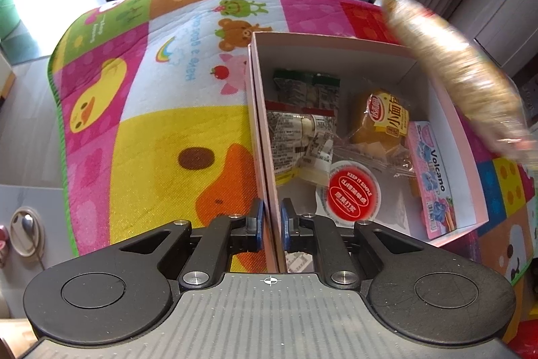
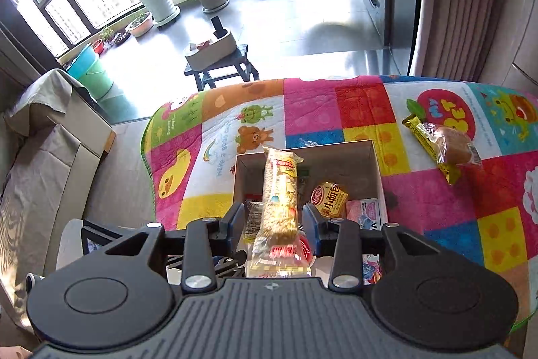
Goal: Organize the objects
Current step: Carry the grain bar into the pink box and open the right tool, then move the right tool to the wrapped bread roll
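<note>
Box: we see the box on the mat, which covers the tabletop.
Inside the box: the bun pack lies mid-box, the Volcano pack to its right along the wall, the round lid nearer us.
Left wall: the left hand-held gripper straddles it.
Above the box: the long cracker pack sits between the fingers of the right hand-held gripper; we think untouched.
Right of the box: a wrapped cake lies well apart.

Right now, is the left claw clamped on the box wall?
Yes, the left claw straddles the box wall, fingers pinching it from both sides.
</note>
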Available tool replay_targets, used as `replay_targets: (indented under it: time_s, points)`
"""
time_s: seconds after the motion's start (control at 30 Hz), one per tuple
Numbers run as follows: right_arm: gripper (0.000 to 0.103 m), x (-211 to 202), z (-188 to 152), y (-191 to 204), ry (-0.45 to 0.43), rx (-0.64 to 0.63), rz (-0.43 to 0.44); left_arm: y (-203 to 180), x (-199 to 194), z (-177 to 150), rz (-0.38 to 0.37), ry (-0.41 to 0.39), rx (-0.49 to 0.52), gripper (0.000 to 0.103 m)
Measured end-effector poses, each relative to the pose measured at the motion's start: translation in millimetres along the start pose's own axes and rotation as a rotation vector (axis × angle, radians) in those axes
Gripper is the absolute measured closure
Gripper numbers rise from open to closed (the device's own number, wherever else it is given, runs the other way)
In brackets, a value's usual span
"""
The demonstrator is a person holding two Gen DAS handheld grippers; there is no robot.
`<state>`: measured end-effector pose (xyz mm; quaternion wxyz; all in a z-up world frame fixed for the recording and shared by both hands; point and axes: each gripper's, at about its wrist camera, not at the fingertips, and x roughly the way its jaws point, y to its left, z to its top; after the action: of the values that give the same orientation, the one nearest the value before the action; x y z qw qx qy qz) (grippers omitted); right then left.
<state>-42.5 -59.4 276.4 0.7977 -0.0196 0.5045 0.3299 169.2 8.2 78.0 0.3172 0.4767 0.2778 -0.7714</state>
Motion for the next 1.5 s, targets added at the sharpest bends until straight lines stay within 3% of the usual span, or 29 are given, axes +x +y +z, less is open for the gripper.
replay_targets:
  time_s: [0.1,0.3,0.53,0.77,1.0,1.13,1.27,1.33,1.37,1.5]
  points:
    - [0.052,4,-17,-6,0.037,-0.024,-0.033,0,-1,0,-0.002,-0.002,-0.003,0.091]
    - [0.049,16,-44,-53,0.151,0.046,-0.130,1,-1,2,0.002,0.006,-0.020,0.091]
    - [0.035,27,-44,-86,0.176,0.060,-0.194,-2,1,8,0.019,0.005,-0.011,0.092]
    - [0.025,43,-31,-121,0.193,0.046,-0.246,-10,1,7,0.051,0.003,0.019,0.092]
    - [0.019,67,18,-177,0.112,0.103,-0.278,-11,2,10,0.071,-0.001,-0.025,0.092]
    - [0.019,92,54,-212,0.048,0.174,-0.302,-10,2,8,0.072,-0.008,-0.039,0.092]
    - [0.020,124,82,-236,0.021,0.140,-0.342,-11,0,11,0.083,-0.008,-0.062,0.092]
    - [0.041,142,90,-246,0.041,0.117,-0.391,-11,-2,11,0.081,-0.016,-0.060,0.092]
    - [0.046,148,91,-251,0.053,0.116,-0.402,-11,-2,12,0.079,-0.017,-0.058,0.092]
    - [0.049,150,80,-264,0.079,0.136,-0.384,-11,-2,12,0.078,-0.019,-0.047,0.092]
